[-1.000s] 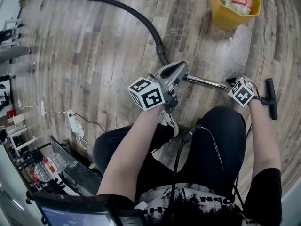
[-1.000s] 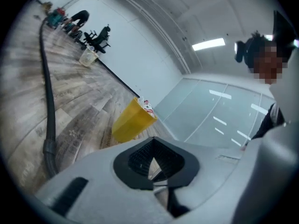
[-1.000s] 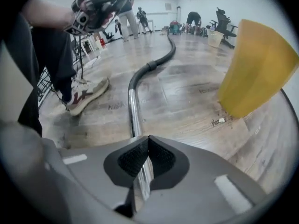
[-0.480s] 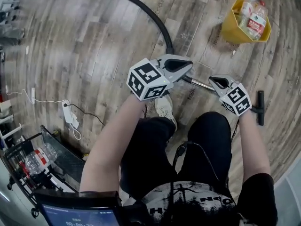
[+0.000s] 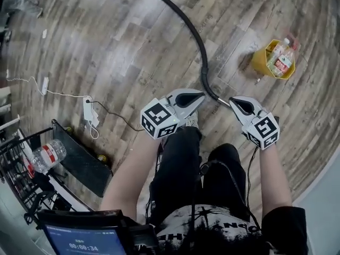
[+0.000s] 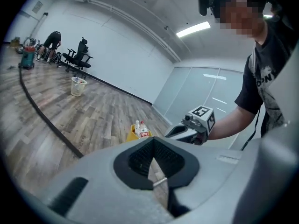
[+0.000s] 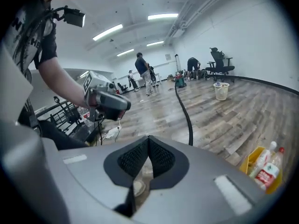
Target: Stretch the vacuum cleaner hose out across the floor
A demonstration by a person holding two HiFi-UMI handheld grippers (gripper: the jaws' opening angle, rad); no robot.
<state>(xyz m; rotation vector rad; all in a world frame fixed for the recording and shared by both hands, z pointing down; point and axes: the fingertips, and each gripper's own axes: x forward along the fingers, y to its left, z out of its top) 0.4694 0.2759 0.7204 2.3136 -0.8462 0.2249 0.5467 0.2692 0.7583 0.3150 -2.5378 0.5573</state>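
One hose (image 5: 183,17) lies on the floor (image 5: 106,47). Its long axis curves in from the far side, and its near end points between two tongs. Left tongs (image 5: 202,95) and right tongs (image 5: 231,100) are both closed and empty. One yellow bin (image 5: 260,64) holds two bottles (image 5: 281,60).

The hose (image 5: 197,36) looks matt plastic, the floor (image 5: 106,52) satin wood-grain planks, the bin (image 5: 258,62) smooth plastic.

- the hose (image 5: 197,39) runs off the head view's top edge.
- its near end passes out of sight under the right gripper (image 5: 234,102).
- labels on the bottles (image 5: 280,60) in the yellow bin (image 5: 259,62) are too small to read.
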